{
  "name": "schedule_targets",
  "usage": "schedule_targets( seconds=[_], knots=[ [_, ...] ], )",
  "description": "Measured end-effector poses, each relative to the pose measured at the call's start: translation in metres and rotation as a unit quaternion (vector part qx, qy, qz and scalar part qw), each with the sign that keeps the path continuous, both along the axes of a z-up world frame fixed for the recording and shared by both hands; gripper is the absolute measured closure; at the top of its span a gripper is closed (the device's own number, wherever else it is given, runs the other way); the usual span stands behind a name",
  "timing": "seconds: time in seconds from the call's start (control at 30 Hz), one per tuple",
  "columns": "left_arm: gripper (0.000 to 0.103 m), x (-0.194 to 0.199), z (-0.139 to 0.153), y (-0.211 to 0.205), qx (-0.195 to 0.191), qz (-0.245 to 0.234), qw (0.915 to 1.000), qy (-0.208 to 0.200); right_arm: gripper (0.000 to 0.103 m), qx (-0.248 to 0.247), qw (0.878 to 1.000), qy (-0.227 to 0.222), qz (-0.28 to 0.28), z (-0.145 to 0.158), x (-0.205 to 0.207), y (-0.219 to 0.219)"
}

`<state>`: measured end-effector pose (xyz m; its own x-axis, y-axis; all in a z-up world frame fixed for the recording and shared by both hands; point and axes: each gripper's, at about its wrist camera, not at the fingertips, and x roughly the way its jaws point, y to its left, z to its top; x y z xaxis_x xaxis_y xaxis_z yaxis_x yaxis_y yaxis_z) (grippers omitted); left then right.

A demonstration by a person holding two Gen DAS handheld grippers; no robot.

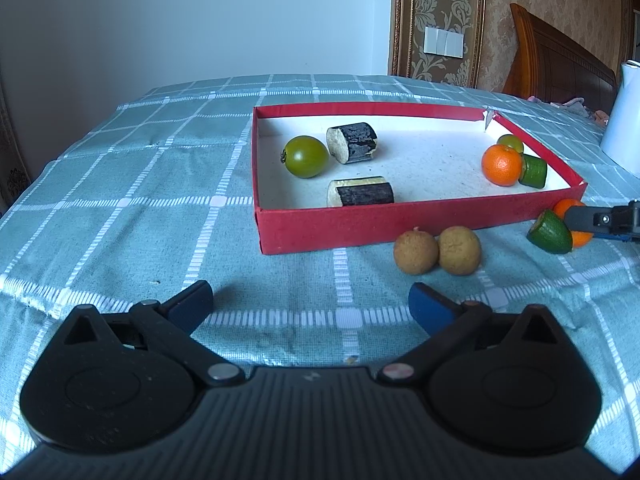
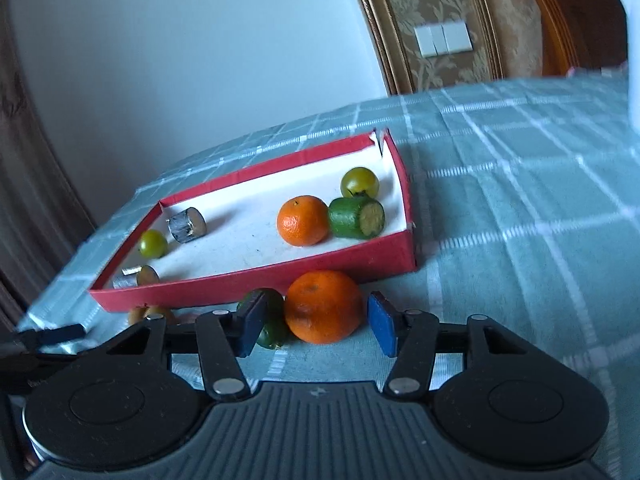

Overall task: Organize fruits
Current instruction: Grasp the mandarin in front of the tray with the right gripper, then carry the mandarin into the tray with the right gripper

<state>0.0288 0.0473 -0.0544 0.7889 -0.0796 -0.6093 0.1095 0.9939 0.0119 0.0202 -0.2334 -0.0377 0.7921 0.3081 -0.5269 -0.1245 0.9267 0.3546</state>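
Note:
A red box (image 1: 360,228) (image 2: 256,280) holds two green tomatoes (image 1: 306,157), an orange (image 1: 502,165) (image 2: 303,220), a green cucumber piece (image 1: 534,170) (image 2: 356,218) and two dark eggplant pieces (image 1: 352,143). Outside it lie two brown round fruits (image 1: 436,250), a second orange (image 2: 324,306) (image 1: 570,208) and a green piece (image 1: 550,232) (image 2: 268,320). My right gripper (image 2: 318,324) is open, its pads on either side of the second orange. My left gripper (image 1: 312,304) is open and empty over the cloth, short of the box.
A teal checked cloth (image 1: 140,200) covers the table. A white kettle (image 1: 624,120) stands at the far right. A wooden headboard (image 1: 560,56) and a wall switch (image 1: 444,40) are behind the table.

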Motion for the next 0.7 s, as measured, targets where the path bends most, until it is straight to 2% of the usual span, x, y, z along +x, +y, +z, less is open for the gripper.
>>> schedule_targets(
  seconds=[0.1, 0.2, 0.23, 0.27, 0.47, 0.7],
  knots=[
    [0.0, 0.0, 0.0, 0.0, 0.0, 0.0, 1.0, 0.0, 0.048, 0.015, 1.0, 0.004, 0.0, -0.003, 0.001, -0.004],
    [0.0, 0.0, 0.0, 0.0, 0.0, 0.0, 1.0, 0.0, 0.054, 0.0, 1.0, -0.003, 0.002, 0.0, -0.002, 0.0],
    [0.0, 0.0, 0.0, 0.0, 0.0, 0.0, 1.0, 0.0, 0.062, -0.014, 1.0, -0.008, -0.004, 0.001, -0.003, 0.003],
    [0.0, 0.0, 0.0, 0.0, 0.0, 0.0, 1.0, 0.0, 0.063, -0.028, 1.0, -0.011, -0.003, 0.002, -0.004, 0.005],
    [0.0, 0.0, 0.0, 0.0, 0.0, 0.0, 1.0, 0.0, 0.064, -0.032, 0.999, -0.022, -0.005, 0.003, -0.01, 0.006],
    [0.0, 0.0, 0.0, 0.0, 0.0, 0.0, 1.0, 0.0, 0.064, -0.075, 0.993, -0.088, 0.0, 0.027, -0.023, 0.019]
  ],
)
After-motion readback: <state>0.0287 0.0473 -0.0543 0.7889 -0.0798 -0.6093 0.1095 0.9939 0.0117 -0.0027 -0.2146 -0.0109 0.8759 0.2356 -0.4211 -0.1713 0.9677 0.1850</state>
